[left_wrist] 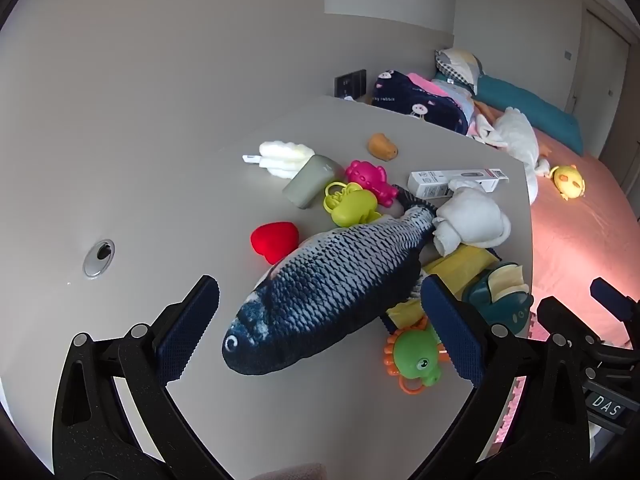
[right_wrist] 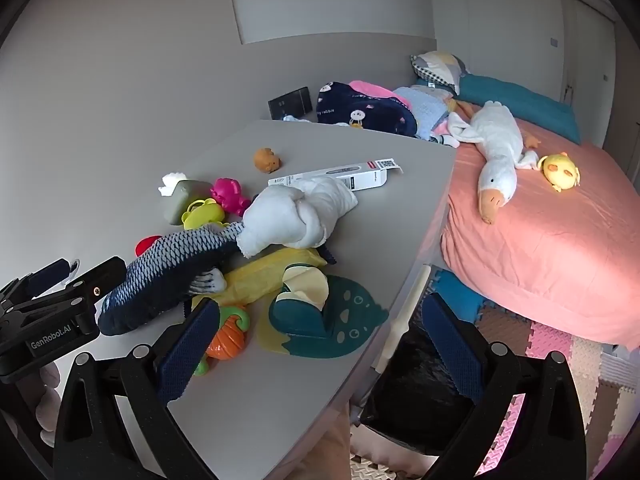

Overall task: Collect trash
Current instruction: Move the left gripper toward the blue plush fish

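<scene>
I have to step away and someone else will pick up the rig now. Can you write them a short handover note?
Left gripper: open, empty, hovering over the plush fish.
Right gripper: open, empty, at the table's near corner.
Likely trash on the table: long white box, yellow packet, white tissue wad, all among toys.
Black-lined bin stands on the floor by the table edge.
Done: nothing is held. Left: pick out trash, drop it in the bin.

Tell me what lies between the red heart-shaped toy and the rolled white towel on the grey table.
In the left wrist view, the blue-grey scaled plush fish stretches between the red heart and the white towel.
</scene>
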`<state>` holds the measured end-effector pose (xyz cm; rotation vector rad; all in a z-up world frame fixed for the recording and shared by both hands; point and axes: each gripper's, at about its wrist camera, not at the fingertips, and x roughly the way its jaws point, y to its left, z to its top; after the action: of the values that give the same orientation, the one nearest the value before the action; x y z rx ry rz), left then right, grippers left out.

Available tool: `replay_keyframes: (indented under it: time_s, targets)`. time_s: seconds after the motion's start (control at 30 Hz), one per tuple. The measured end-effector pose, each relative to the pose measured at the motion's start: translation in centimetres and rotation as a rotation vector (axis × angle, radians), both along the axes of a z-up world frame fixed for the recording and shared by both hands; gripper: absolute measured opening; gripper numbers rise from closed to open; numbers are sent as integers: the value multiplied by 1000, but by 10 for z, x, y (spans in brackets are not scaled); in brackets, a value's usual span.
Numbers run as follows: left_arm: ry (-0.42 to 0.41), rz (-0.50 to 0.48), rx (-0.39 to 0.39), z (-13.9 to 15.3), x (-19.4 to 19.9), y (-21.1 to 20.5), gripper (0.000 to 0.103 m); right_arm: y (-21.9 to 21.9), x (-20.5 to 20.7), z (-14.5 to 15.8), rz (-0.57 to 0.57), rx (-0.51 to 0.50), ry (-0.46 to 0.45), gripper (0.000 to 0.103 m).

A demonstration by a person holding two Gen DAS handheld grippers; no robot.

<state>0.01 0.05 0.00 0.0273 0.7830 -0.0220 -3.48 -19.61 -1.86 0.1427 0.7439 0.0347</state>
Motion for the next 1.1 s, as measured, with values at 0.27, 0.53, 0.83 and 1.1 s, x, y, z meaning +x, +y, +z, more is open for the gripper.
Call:
replay_keyframes:
  time_s: [0.27,0.53,0.83,1.1]
  targets:
    - [-1,0,3,0,0,0,97,-2,-2,-1,0,16,14,101]
    - [1,-1,5,0,0,0,97,-7,-7,0,-1,-1,1,101]
    - [8,-2,0,1,-1,1,97,-3,-4,-1,-4,-7,1,101]
    - [14,-3,-3,-2,-2,0,97,-5,-8,-2,-6,-10,-1,101]
